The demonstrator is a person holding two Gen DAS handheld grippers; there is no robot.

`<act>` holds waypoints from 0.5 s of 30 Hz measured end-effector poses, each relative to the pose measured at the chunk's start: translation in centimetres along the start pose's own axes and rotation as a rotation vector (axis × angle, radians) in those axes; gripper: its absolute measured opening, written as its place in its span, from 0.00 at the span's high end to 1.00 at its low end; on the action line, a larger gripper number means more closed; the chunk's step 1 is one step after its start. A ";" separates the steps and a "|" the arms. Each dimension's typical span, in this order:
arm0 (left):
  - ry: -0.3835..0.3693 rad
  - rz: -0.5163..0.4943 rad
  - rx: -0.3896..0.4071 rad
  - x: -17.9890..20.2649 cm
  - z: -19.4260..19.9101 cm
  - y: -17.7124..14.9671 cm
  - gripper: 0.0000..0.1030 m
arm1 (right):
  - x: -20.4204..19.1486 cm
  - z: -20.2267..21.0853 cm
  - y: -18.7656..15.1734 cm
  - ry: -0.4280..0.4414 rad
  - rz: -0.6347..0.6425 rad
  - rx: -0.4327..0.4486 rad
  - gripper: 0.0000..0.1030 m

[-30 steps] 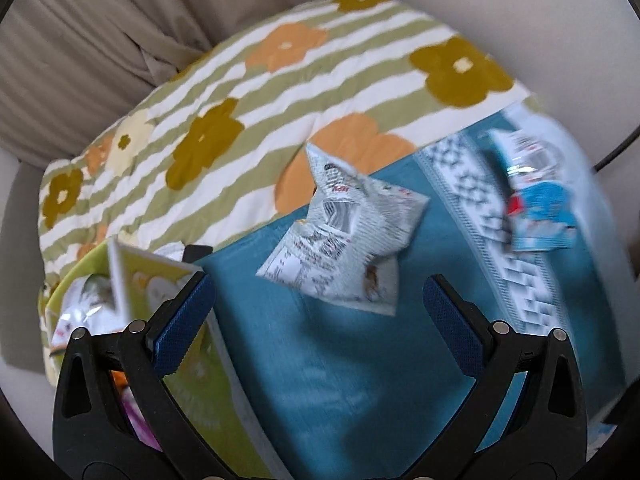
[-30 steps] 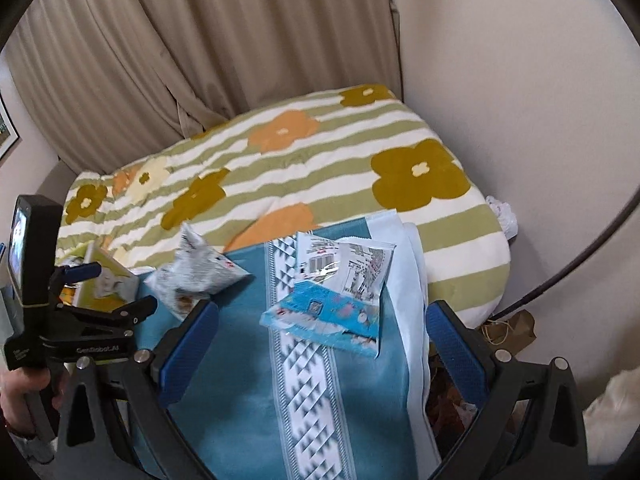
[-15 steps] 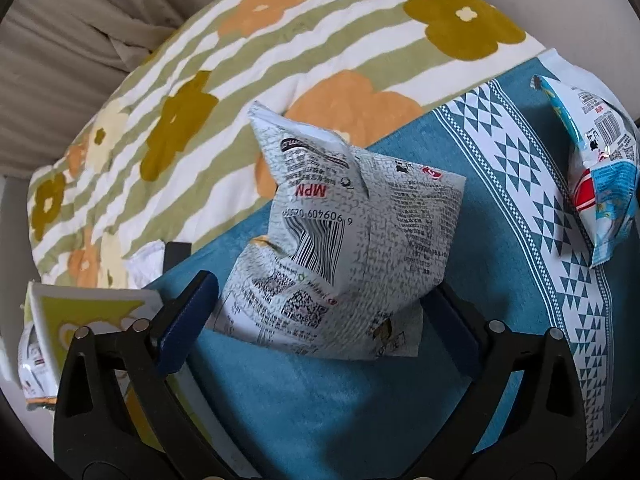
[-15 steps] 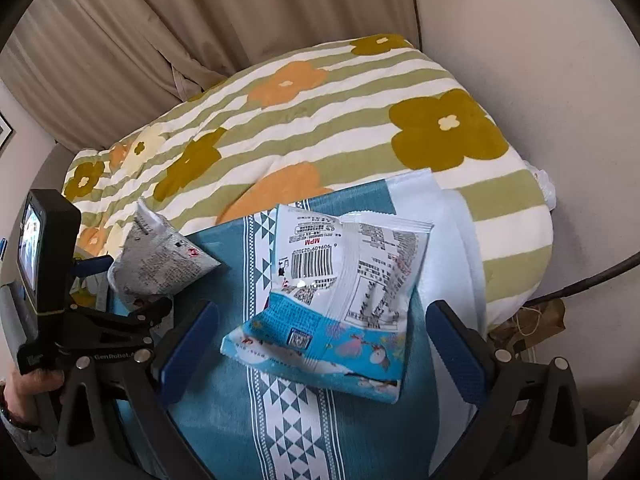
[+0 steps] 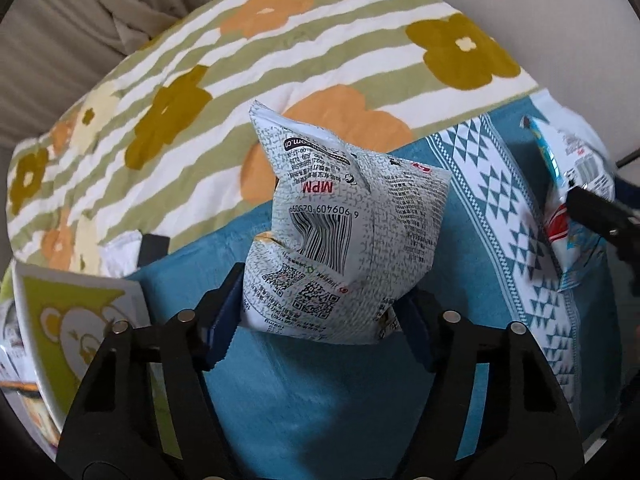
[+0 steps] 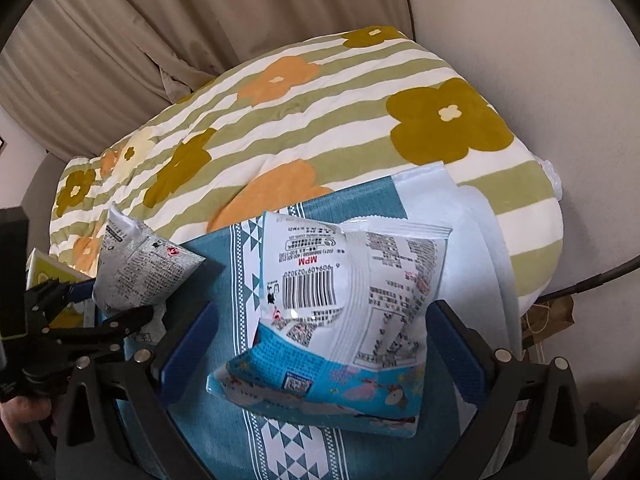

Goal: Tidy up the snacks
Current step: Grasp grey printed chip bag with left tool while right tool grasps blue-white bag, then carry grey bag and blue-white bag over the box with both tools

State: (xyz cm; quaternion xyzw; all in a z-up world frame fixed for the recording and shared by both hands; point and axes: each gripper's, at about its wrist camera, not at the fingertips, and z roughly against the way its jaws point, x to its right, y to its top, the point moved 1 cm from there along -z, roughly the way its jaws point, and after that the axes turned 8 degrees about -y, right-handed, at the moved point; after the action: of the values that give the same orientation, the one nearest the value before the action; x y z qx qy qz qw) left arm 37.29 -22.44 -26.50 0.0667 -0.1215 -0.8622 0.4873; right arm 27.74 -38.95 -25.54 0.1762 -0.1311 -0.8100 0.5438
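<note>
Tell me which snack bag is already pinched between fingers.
The grey crumpled bag, squeezed by the left gripper. The white and blue bag lies flat on the teal cloth, the right gripper wide open around it.

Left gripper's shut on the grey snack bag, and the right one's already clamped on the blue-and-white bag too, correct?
Not quite. The right gripper is open, its fingers either side of the blue-and-white bag, as the right wrist view shows. The left gripper does grip the grey snack bag.
</note>
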 end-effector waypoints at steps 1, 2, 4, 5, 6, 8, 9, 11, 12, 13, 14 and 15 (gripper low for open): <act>-0.005 0.013 0.007 -0.1 0.3 -0.1 0.37 | 0.0 -0.1 0.1 -0.003 -0.002 -0.002 0.00; -0.007 0.022 0.014 -0.1 0.6 -0.2 0.37 | -0.1 -0.3 0.1 -0.005 -0.003 -0.005 0.00; -0.009 0.034 0.029 -0.1 1.1 -0.4 0.38 | -0.1 -0.7 0.3 -0.005 -0.005 -0.013 0.01; -0.011 0.040 0.034 -0.1 1.2 -0.4 0.38 | 0.0 -0.9 0.3 -0.004 -0.007 -0.016 0.03; -0.012 0.047 0.039 -0.2 1.3 -0.4 0.38 | 0.0 -1.1 0.3 -0.004 -0.008 -0.019 0.04; -0.023 0.067 0.049 -0.3 1.7 -0.5 0.39 | 0.0 -1.6 0.3 -0.007 -0.005 -0.029 0.15; -0.026 0.073 0.054 -0.4 1.9 -0.5 0.39 | 0.0 -1.9 0.2 -0.002 -0.005 -0.038 0.16; -0.031 0.091 0.072 -0.4 2.5 -0.6 0.39 | 0.1 -1.8 0.2 0.001 -0.009 -0.029 0.19; -0.033 0.098 0.080 -0.4 2.8 -0.6 0.39 | 0.0 -1.8 0.2 -0.003 -0.003 -0.028 0.22; -0.035 0.103 0.086 -0.5 3.0 -0.7 0.39 | -0.1 -1.5 0.3 -0.006 0.006 -0.021 0.30; -0.038 0.110 0.094 -0.4 3.3 -0.7 0.39 | -0.1 -1.3 0.3 -0.001 0.010 -0.014 0.36; -0.043 0.118 0.102 -0.4 3.7 -0.7 0.39 | -0.1 -1.0 0.4 0.004 0.012 -0.009 0.38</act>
State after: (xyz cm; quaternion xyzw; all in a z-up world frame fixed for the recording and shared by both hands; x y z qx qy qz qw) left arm 36.08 -21.20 -23.10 0.0655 -0.1793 -0.8259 0.5305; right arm 28.52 -39.06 -26.26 0.1744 -0.1275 -0.8068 0.5499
